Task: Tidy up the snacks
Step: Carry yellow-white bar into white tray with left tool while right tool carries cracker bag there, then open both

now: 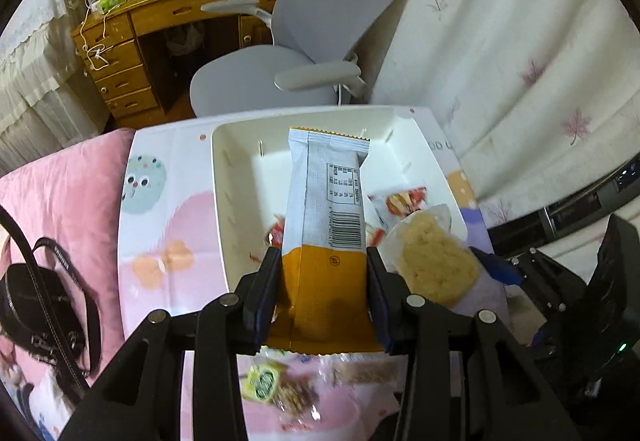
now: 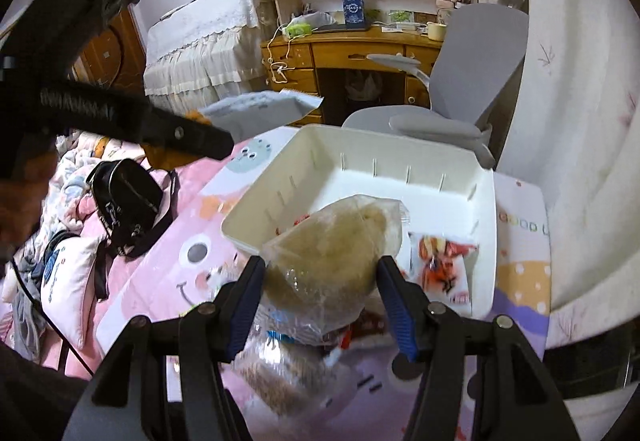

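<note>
The left tool point(image 1: 324, 273) pinches an orange-and-white snack bar point(image 1: 326, 209); the right tool point(image 2: 320, 281) pinches a clear-wrapped cake point(image 2: 332, 253). Carry both fully over the white bin point(image 2: 486, 241) rim, lower, then release.

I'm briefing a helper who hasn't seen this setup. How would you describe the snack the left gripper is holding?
Find the white bin on the patterned mat. Hanging over it, clamped in the left gripper, is a long flat packet, grey-white with an orange end and a barcode. The snack beside it is a pale cake in clear wrap.
</note>
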Available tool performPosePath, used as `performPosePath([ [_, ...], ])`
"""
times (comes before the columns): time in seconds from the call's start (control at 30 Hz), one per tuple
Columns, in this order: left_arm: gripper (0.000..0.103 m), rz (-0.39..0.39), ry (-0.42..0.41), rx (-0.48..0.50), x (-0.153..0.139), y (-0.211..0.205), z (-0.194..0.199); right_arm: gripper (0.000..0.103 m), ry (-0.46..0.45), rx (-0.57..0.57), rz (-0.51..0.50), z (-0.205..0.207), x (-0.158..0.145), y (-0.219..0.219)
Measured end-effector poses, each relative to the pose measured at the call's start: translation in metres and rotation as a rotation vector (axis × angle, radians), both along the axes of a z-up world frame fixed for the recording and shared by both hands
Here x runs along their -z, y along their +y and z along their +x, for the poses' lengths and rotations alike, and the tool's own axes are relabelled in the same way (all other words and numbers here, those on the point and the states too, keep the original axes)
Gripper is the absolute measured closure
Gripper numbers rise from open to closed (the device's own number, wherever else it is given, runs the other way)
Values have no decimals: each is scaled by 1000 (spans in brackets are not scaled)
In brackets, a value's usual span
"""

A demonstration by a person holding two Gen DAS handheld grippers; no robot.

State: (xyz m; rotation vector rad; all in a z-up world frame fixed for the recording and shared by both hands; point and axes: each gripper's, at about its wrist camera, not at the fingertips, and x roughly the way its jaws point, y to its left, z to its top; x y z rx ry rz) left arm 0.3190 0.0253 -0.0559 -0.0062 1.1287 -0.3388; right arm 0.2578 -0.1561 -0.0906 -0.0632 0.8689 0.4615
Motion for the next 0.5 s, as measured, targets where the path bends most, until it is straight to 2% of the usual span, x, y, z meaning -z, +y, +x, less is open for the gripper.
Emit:
performPosePath([
  [0.2, 64, -76, -32, -17, 24, 21, 22, 45, -3, 64, -2, 29, 4, 7],
  [0.5, 63, -148, -37, -42, 60, 43, 45, 45, 79, 190, 9, 68, 14, 0],
])
